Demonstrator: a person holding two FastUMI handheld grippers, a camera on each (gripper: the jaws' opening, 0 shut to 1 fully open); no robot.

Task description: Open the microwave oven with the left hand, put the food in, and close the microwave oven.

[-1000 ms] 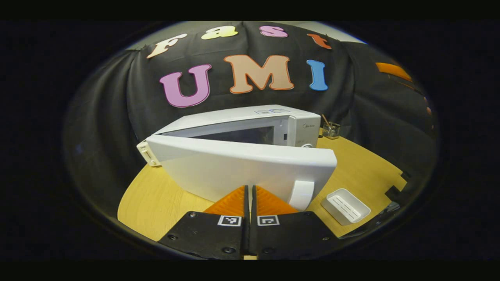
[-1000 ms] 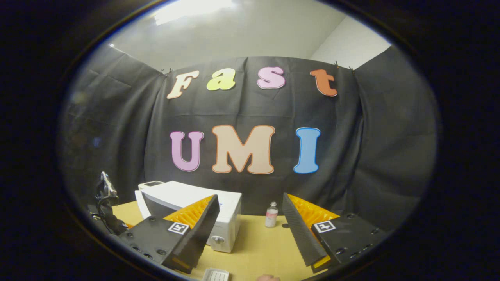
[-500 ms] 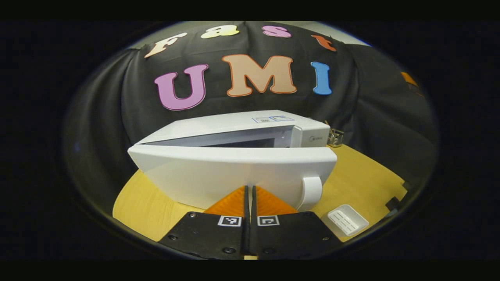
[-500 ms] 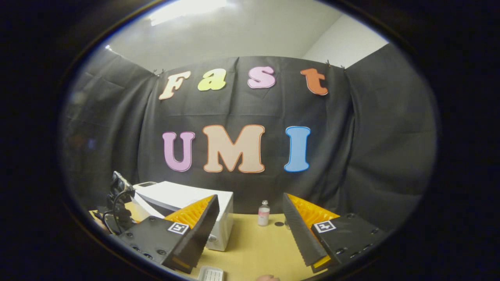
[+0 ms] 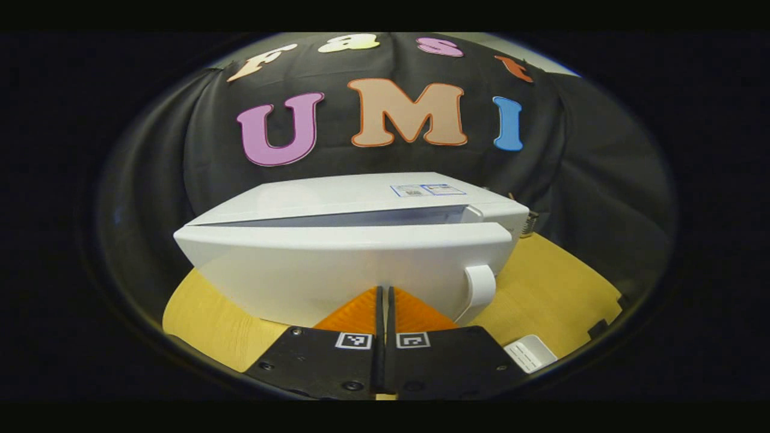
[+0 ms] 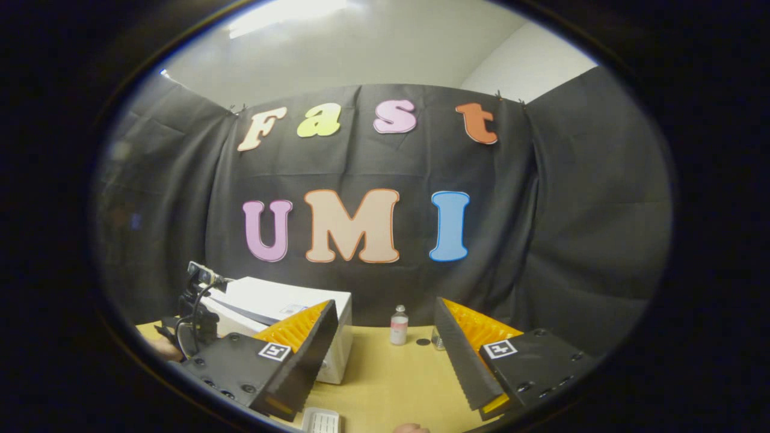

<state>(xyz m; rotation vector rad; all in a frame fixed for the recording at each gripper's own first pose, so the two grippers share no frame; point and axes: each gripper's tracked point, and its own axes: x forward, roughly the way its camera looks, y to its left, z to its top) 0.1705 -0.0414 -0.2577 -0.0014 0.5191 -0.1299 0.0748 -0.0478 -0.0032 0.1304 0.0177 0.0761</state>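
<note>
The microwave [image 5: 337, 264] was plain white, the desk [image 5: 547, 288] pale yellow wood-grain, the small tray [image 5: 529, 353] white, and the bottle [image 6: 398, 325] clear with a pinkish label.

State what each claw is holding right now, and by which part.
Nothing is held. The left claw is shut with nothing between its fingers, its tips at the microwave door. The right claw is open over the table.

1 small bottle [image 6: 398, 325] near the wooden table's [image 6: 391, 385] back edge, white ridged tray [image 6: 320, 420] at its front edge.
</note>
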